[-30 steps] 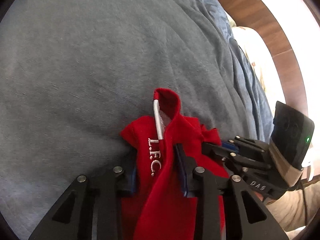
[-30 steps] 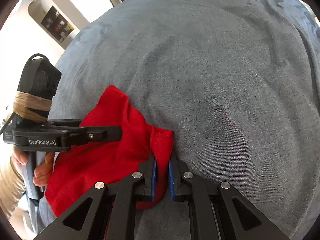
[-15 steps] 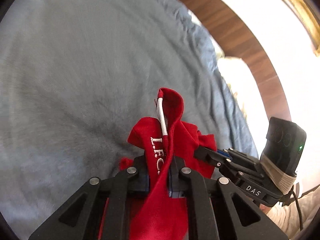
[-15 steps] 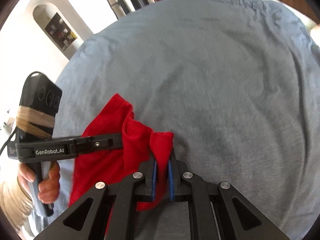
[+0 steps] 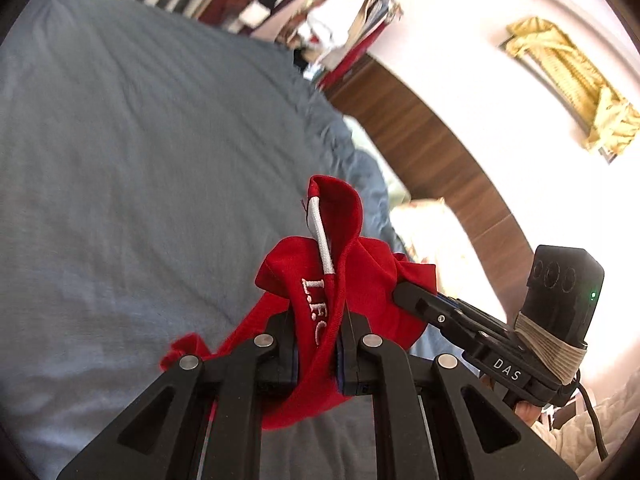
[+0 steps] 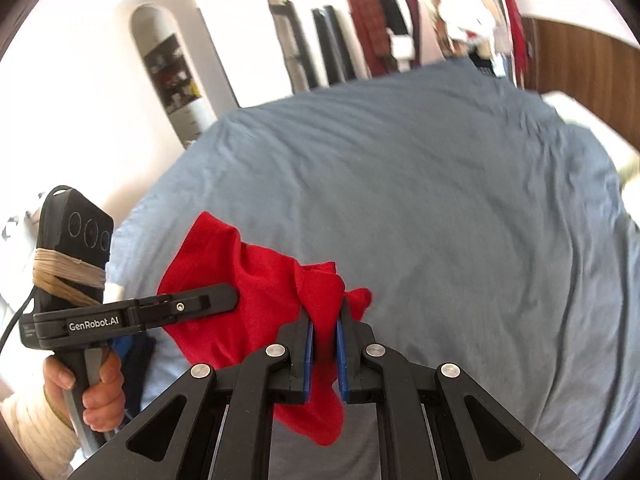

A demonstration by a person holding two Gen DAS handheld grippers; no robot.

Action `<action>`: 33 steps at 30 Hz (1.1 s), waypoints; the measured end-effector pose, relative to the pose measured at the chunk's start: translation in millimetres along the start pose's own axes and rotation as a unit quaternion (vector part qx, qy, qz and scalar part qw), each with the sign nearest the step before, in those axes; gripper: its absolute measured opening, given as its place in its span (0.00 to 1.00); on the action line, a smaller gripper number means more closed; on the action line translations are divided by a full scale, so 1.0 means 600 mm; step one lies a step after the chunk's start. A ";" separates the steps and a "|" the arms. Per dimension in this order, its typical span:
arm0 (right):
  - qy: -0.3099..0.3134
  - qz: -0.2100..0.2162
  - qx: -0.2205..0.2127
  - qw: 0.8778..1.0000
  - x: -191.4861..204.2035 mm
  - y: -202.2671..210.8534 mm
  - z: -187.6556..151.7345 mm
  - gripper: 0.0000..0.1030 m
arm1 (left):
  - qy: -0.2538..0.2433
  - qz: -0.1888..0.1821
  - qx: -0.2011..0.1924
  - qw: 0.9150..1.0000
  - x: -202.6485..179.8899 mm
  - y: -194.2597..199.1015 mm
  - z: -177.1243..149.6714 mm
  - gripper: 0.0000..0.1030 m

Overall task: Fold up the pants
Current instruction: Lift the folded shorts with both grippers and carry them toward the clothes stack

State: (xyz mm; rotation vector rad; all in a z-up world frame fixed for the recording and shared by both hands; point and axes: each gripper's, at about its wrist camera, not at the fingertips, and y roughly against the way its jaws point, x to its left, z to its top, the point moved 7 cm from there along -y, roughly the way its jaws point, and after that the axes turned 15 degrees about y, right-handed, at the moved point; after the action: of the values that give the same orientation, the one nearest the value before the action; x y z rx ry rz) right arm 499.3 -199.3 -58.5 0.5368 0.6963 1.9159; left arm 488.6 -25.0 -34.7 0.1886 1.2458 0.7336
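- Pinching a bunched fold of the red pants (image 5: 320, 320), my left gripper (image 5: 317, 344) has just been closing, and the cloth is now clamped between its pads, with white "L.F.C" lettering showing right at the fingers.
- A white drawstring (image 5: 320, 240) runs up from that grip into a raised loop of waistband just beyond my left fingertips.
- My right gripper (image 6: 323, 332) is clenched on another edge of the same red pants (image 6: 248, 292), the fabric squeezed between the blue pads (image 6: 307, 344) and hanging below them.
- Between my two grippers the pants drape in a loose, crumpled swag, lifted off the bed.
- In the right wrist view, my left hand (image 6: 96, 392) wraps the handle of its gripper, off to the left of my right gripper.
- Under and beyond both grippers spreads the bed's grey-blue cover (image 6: 440, 200), wrinkled towards its far edge.
- Past the bed, hanging clothes (image 6: 400, 12) line the wall, blurred.
- A wooden headboard (image 5: 420, 140) curves to the right of my left gripper.
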 end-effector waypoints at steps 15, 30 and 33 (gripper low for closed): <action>0.093 0.043 -0.073 0.992 0.199 0.152 0.148 0.10 | -0.021 0.027 -0.125 0.992 -0.094 0.300 0.005 0.13; 0.149 0.169 -0.099 0.969 0.429 0.181 0.207 0.10 | 0.008 0.126 -0.215 0.969 -0.032 0.563 -0.025 0.13; 0.152 0.196 -0.094 0.964 0.474 0.166 0.201 0.10 | 0.015 0.147 -0.218 0.965 -0.003 0.592 -0.030 0.13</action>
State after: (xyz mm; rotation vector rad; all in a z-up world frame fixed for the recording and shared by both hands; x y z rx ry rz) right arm 393.1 53.0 116.2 0.2747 0.6227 2.4421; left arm 329.1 239.1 141.7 -0.0025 1.0655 1.2527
